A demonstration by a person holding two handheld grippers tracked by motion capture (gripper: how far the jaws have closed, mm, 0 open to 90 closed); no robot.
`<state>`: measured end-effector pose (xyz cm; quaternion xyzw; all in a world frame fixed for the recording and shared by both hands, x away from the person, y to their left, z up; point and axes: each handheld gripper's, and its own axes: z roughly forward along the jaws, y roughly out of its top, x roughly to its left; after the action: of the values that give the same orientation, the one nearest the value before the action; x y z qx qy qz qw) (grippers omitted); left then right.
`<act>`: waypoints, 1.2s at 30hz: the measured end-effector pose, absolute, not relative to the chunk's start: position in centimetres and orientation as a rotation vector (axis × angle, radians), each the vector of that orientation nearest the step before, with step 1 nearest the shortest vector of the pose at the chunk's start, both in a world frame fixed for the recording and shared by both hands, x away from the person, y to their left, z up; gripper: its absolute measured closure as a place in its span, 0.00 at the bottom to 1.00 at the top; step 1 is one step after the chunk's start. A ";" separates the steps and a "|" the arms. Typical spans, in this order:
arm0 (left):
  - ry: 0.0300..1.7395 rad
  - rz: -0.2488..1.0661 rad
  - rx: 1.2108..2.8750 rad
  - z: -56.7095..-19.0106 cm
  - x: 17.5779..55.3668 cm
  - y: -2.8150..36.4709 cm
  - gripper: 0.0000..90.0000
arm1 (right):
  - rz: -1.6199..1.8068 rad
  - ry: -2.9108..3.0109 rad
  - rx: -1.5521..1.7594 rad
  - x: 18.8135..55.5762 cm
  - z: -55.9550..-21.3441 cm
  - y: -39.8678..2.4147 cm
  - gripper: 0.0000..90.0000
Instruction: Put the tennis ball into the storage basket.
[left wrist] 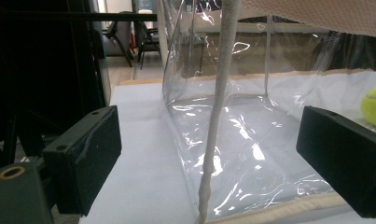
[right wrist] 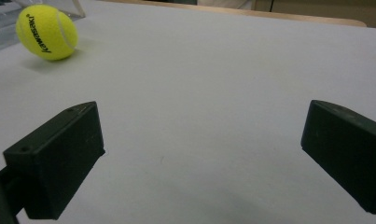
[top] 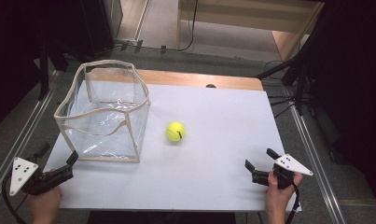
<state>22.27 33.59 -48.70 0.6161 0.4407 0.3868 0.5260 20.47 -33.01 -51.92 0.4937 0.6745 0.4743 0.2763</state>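
Note:
A yellow tennis ball [top: 175,131] lies near the middle of the white table [top: 213,154], just right of a clear plastic bag [top: 104,112] with beige trim that stands open at the left. My left gripper [top: 57,155] rests at the table's near left corner, open, its jaws facing the bag's near corner edge [left wrist: 213,135]; the ball [left wrist: 374,105] peeks in at the right. My right gripper [top: 261,158] sits at the near right, open, with bare table between its jaws. The ball [right wrist: 46,31] lies far off at upper left in the right gripper view.
A wooden strip [top: 199,79] runs along the table's far edge. Metal rails [top: 311,149] flank the table on both sides, with cables and dark stands on the floor to the right. Chairs [left wrist: 129,39] stand far behind the table.

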 end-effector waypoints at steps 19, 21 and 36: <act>1.042 0.962 1.509 -48.8 22.2 33.0 0.08 | 1.220 1.932 1.313 22.4 -48.3 -30.9 0.00; 1.044 0.961 1.509 -48.8 22.2 33.0 0.08 | 1.220 1.948 1.299 22.8 -47.9 -30.7 0.00; 1.043 0.965 1.515 -48.8 22.1 32.9 0.08 | 1.196 2.050 1.218 26.0 -44.7 -28.0 0.00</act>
<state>22.15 32.90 -48.76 0.6286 0.4325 0.4004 0.5075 26.03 -27.99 -44.66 0.4438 0.7470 0.4357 0.2348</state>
